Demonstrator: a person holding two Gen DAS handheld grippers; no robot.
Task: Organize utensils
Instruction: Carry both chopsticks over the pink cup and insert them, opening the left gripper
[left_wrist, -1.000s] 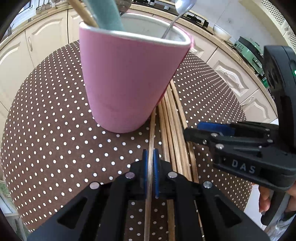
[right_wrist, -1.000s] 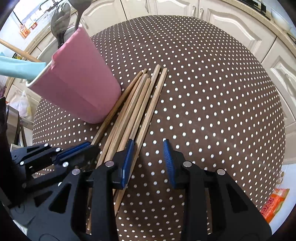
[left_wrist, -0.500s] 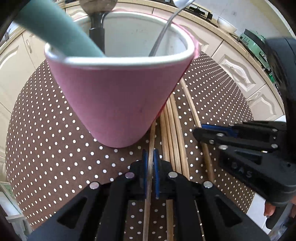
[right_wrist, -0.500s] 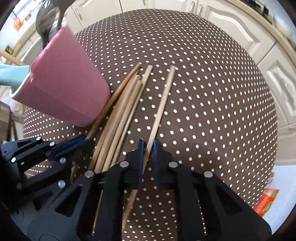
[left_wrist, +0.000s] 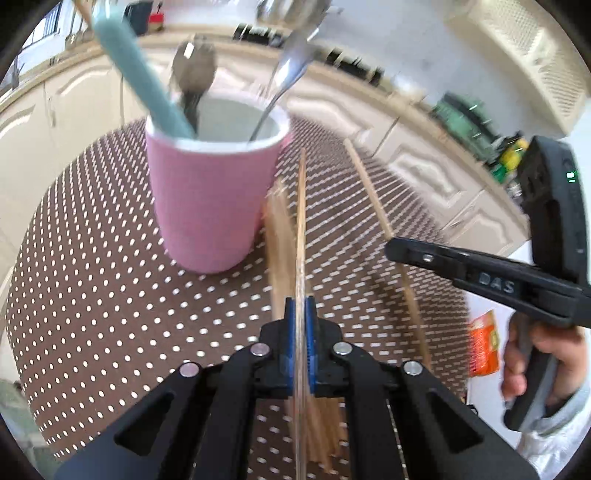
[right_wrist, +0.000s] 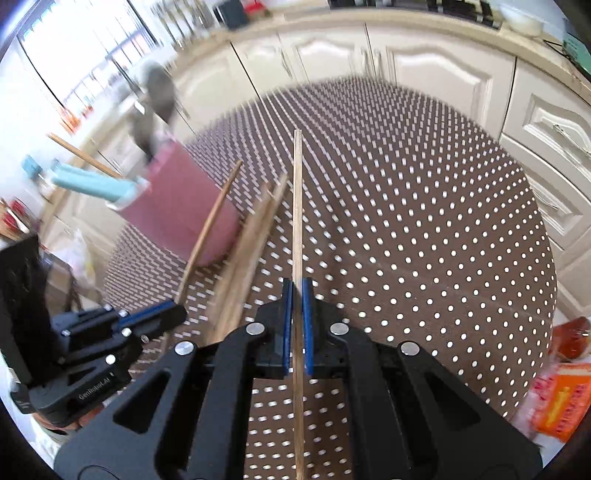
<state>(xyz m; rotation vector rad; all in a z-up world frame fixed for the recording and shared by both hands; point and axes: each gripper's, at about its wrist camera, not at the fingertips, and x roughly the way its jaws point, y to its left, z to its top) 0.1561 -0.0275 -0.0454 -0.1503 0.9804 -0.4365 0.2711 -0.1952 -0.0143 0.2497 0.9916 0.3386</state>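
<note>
We have one chopstick pinched in each hand-held gripper. The left hand-held gripper (left_wrist: 300, 325) is clamped narrow on a chopstick (left_wrist: 301, 229) that runs forward past the right side of the pink cup (left_wrist: 210, 199); its tip looks raised off the desk (left_wrist: 92, 266), though the blur keeps us from being sure. The right hand-held gripper (right_wrist: 297, 325) is likewise closed tight on its own stick (right_wrist: 297, 206), which points toward the far edge of the desk.

As for progress, we judge the job about half done. The cup, standing toward the desk's left side, already holds a teal-handled tool (left_wrist: 144, 77), a dark spoon (left_wrist: 192, 77) and a metal spoon (left_wrist: 291, 62), with what seems a wooden stick also leaning out of it in the right view. Left to do: a loose bundle of chopsticks (right_wrist: 243, 258) lies on the desk just beside the cup, between the two grippers. We cannot count them through the blur.

The two sticks we hold are not yet in the cup. We expect to lift each over the rim and drop it in, then return for the bundle. An orange packet (right_wrist: 561, 402) lies beyond the desk's right edge.
</note>
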